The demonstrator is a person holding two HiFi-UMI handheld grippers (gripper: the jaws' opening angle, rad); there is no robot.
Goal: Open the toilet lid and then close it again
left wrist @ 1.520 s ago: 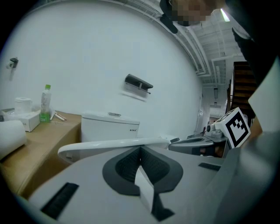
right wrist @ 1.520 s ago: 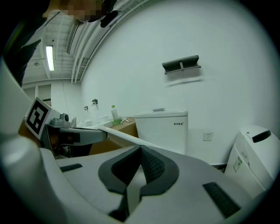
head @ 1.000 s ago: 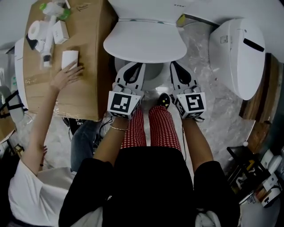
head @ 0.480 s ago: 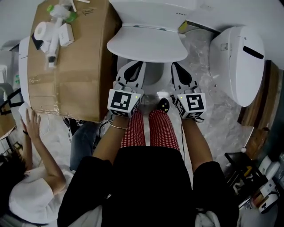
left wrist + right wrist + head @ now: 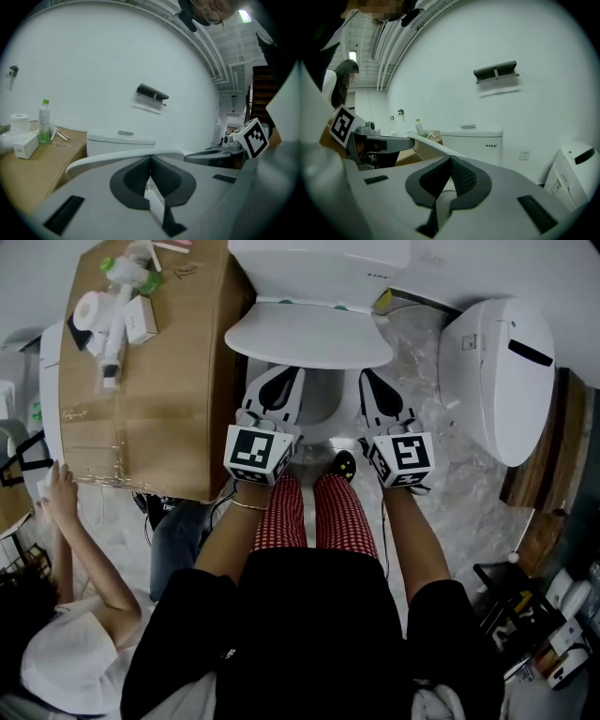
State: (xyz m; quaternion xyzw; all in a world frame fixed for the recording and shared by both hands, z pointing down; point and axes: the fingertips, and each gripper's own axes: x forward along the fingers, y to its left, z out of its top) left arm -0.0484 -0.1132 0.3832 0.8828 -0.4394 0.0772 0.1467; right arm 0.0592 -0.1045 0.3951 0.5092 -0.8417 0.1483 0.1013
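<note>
The white toilet lid [image 5: 309, 334] lies down over the bowl, in front of the white tank [image 5: 319, 263]. My left gripper [image 5: 284, 376] is shut and holds nothing, its tips at the lid's front edge on the left. On the right side of that edge my right gripper [image 5: 367, 378] is likewise shut and bare. In the left gripper view the lid's rim [image 5: 108, 158] curves just behind the left gripper [image 5: 150, 160]. The right gripper [image 5: 451, 160] points toward the tank [image 5: 473, 138]. Whether either touches the lid I cannot tell.
A cardboard box [image 5: 141, 381] stands left of the toilet with a green bottle [image 5: 131, 273], a paper roll and small cartons on it. A second white toilet unit [image 5: 502, 362] stands at the right. A bystander in white [image 5: 66, 634] crouches lower left. A dark wall bracket [image 5: 152, 93] hangs above the tank.
Both grippers have edged forward to the lid's front edge. The bystander's hand left the top of the box and now rests by its left side.
</note>
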